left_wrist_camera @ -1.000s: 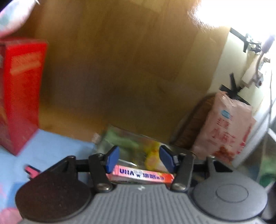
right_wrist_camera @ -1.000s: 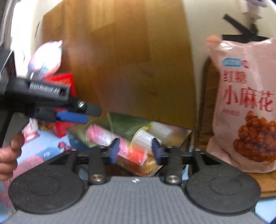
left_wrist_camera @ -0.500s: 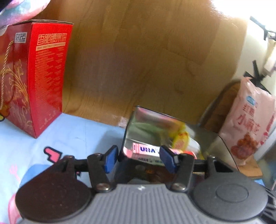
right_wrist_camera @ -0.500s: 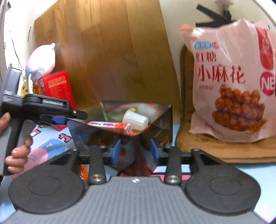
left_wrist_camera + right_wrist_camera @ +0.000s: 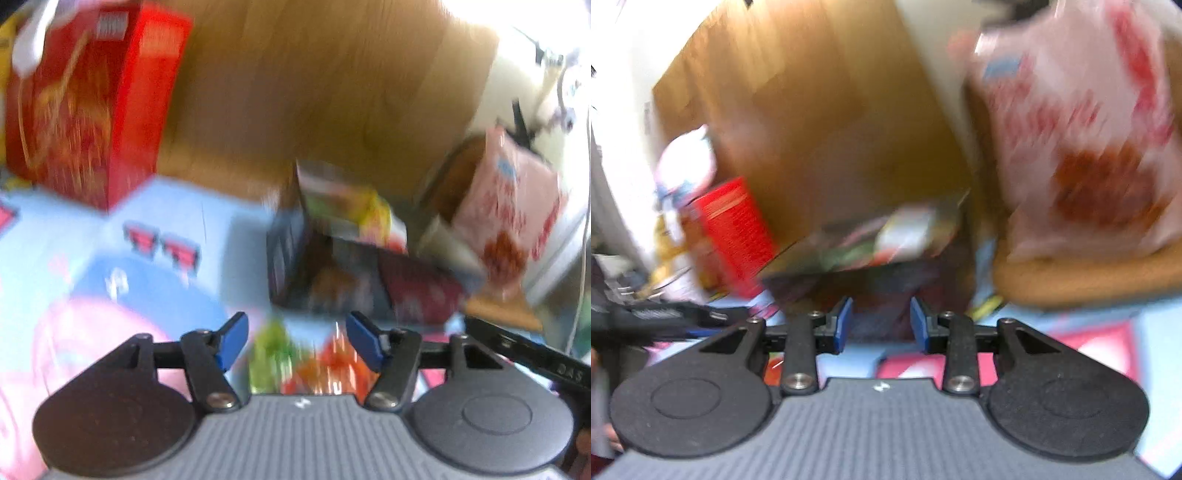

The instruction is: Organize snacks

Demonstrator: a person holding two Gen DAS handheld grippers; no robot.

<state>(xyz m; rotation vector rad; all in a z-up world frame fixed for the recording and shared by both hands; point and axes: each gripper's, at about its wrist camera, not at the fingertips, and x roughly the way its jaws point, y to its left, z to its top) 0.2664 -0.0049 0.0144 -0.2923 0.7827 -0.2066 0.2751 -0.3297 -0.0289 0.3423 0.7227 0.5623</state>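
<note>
blue pads on our left gripper (image 5: 295, 341) opening, blurred green-orange snack packs (image 5: 314, 363) below between, untouched | right gripper (image 5: 881, 325) apart, empty | snack box (image 5: 354, 266) ahead of both; left nearer packs

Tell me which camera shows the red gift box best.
The left wrist view: the red gift box fills the upper left, two faces visible, though blurred. The right wrist view shows only a small, smeared part of it at mid left, behind the snack bin.

Shiny open snack box (image 5: 369, 273) mid surface (image 5: 177, 206); tall red carton (image 5: 85, 107) left, pink snack bag (image 5: 513, 206) right, wooden board (image 5: 314, 92) behind; blurred packets (image 5: 314, 362), seemingly before box.
</note>
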